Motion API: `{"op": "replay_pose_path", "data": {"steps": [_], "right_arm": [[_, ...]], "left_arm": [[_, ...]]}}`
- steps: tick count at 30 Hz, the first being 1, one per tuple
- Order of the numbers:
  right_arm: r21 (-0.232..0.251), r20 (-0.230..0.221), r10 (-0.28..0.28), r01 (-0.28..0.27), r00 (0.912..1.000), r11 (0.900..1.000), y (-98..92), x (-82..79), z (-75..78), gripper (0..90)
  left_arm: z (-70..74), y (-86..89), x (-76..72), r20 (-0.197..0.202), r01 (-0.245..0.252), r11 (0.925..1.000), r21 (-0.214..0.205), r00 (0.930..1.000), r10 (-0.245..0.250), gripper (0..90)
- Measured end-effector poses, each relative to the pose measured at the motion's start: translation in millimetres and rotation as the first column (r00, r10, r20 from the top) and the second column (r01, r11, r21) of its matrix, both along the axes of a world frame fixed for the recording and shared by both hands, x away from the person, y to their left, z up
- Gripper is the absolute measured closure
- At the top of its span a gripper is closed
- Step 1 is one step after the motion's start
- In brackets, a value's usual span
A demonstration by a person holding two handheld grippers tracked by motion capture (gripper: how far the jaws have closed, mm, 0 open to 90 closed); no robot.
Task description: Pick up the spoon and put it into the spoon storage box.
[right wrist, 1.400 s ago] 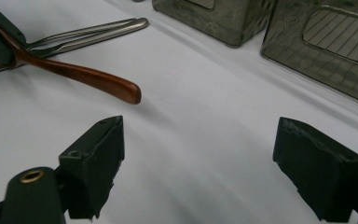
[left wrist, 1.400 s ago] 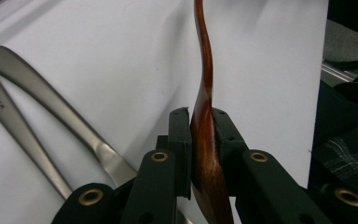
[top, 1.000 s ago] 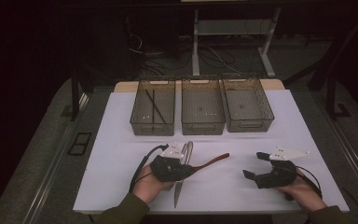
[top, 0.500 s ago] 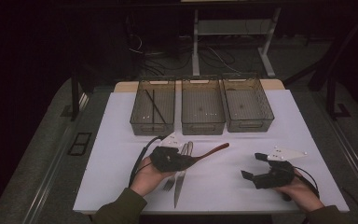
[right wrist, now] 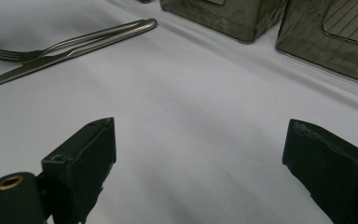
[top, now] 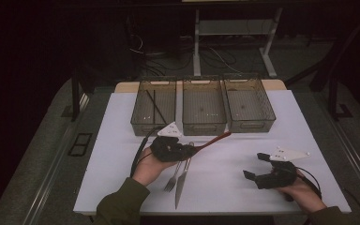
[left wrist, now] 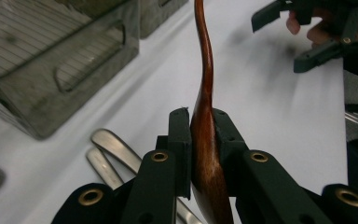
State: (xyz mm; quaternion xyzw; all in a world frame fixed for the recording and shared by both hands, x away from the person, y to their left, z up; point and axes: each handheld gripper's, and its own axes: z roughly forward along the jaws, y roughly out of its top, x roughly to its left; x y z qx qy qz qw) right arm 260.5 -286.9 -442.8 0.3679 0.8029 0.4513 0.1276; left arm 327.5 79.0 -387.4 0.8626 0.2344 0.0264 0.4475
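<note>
While three mesh bins (top: 204,105) line the white table's (top: 122,140) far edge, left gripper (top: 190,151) clamped on wooden spoon (top: 213,139), handle pointing two o'clock toward middle bin, knife (top: 182,180) and fork (top: 173,178) beneath, right gripper (top: 255,166) wide open, empty.

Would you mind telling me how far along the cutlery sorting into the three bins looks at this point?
Early on. Done: the left bin already holds thin dark sticks. In hand: the left gripper is clamped on a wooden spoon, held above the table. Left: the fork and knife lie on the table; the right gripper is open, holding nothing.
</note>
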Motion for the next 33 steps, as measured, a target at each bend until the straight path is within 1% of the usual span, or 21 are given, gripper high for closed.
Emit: {"op": "replay_pose_path", "data": {"steps": [2,5,6,8,9,13,15,16,21,22,23,26,31,32,33], "right_arm": [[-0.002,0.003,0.003,-0.003,1.0000,1.0000,-0.5,0.1,0.0,9.1],[0.000,-0.001,-0.003,0.003,1.0000,1.0000,-0.3,0.2,-0.1,9.1],[-0.003,-0.002,0.002,-0.002,1.0000,1.0000,-0.6,0.1,-0.2,9.1],[0.003,-0.015,-0.005,0.005,0.9999,1.0000,0.1,-0.6,0.1,9.0],[0.000,-0.001,-0.002,0.002,1.0000,1.0000,-0.2,0.3,-0.2,9.1],[0.006,-0.010,-0.004,0.004,0.9999,1.0000,-0.2,-0.5,0.4,9.1],[0.005,-0.002,-0.004,0.004,1.0000,1.0000,-0.6,0.0,0.2,9.1],[0.006,0.000,-0.003,0.003,1.0000,1.0000,-0.7,0.0,0.3,9.1],[0.008,0.002,0.001,-0.001,1.0000,1.0000,-1.2,-0.2,0.6,9.1],[0.007,0.006,0.002,-0.002,1.0000,1.0000,-1.6,0.2,0.5,9.1],[0.007,0.005,-0.001,0.001,1.0000,1.0000,-1.9,0.3,0.5,9.1],[0.007,0.002,-0.010,0.010,1.0000,0.9999,-2.4,0.6,0.5,9.1],[0.000,0.005,-0.011,0.011,0.9999,0.9999,-2.3,0.9,0.2,9.1],[0.001,0.004,-0.010,0.010,0.9999,1.0000,-2.2,0.6,0.2,9.1],[0.002,0.005,-0.009,0.009,1.0000,1.0000,-2.1,0.5,0.3,9.1]], "left_arm": [[3.5,-0.7,4.3,0.004,-0.002,1.0000,-0.004,1.0000,0.002,79.4],[9.3,-2.6,10.6,0.014,-0.001,1.0000,0.001,0.9999,0.001,79.4],[11.1,-3.2,12.7,0.018,-0.003,1.0000,0.002,0.9998,0.003,79.4],[14.3,-4.5,17.0,0.024,-0.007,1.0000,0.000,0.9997,0.007,79.4],[16.1,-5.3,19.3,0.027,-0.008,1.0000,0.002,0.9996,0.008,79.4],[23.7,-8.8,28.0,0.042,-0.014,0.9999,0.007,0.9990,0.014,79.4],[27.1,-10.2,32.7,0.045,-0.020,0.9998,0.008,0.9988,0.019,79.4],[28.7,-10.4,35.8,0.055,-0.018,0.9998,0.012,0.9983,0.017,79.4],[34.4,-12.6,49.4,0.072,-0.039,0.9992,0.012,0.9966,0.038,79.4],[35.3,-13.0,52.6,0.080,-0.038,0.9991,0.022,0.9961,0.036,79.4],[35.7,-15.2,54.2,0.079,-0.055,0.9985,0.007,0.9954,0.054,79.5],[38.3,-18.0,61.1,0.092,-0.068,0.9977,-0.003,0.9934,0.068,79.4],[39.7,-25.3,74.9,0.099,-0.094,0.9955,0.003,0.9907,0.094,79.5],[40.3,-26.5,78.0,0.102,-0.098,0.9951,0.013,0.9901,0.097,79.4],[40.2,-28.4,80.9,0.106,-0.108,0.9941,0.008,0.9887,0.107,79.5]]}}
